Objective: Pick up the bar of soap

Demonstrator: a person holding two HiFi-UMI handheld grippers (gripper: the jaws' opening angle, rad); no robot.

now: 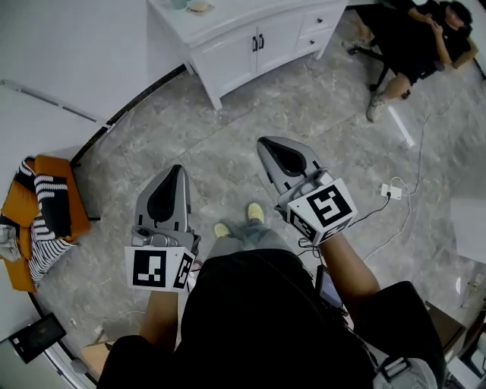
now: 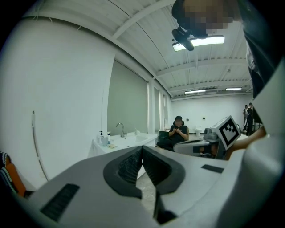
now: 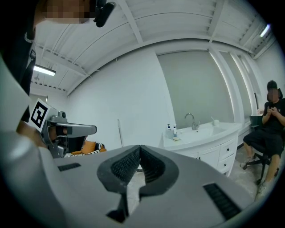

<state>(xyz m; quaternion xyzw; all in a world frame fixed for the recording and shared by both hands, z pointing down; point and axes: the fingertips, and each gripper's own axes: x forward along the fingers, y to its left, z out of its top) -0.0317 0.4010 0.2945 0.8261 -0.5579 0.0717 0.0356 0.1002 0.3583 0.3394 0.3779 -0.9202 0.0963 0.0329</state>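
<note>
Phase: approach, nothing grasped yet | left gripper [image 2: 142, 149]: jaws together, empty | right gripper [image 3: 140, 148]: jaws together, empty; both likely just carried level | bar of soap [image 1: 199, 7]: on white worktop [image 1: 235, 17], upper middle of head view, well apart from both grippers

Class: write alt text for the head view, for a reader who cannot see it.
From above, a left tool and a right tool, both shut and empty, are held over a grey floor. A white cabinet stands ahead, a seated person to its right.
</note>
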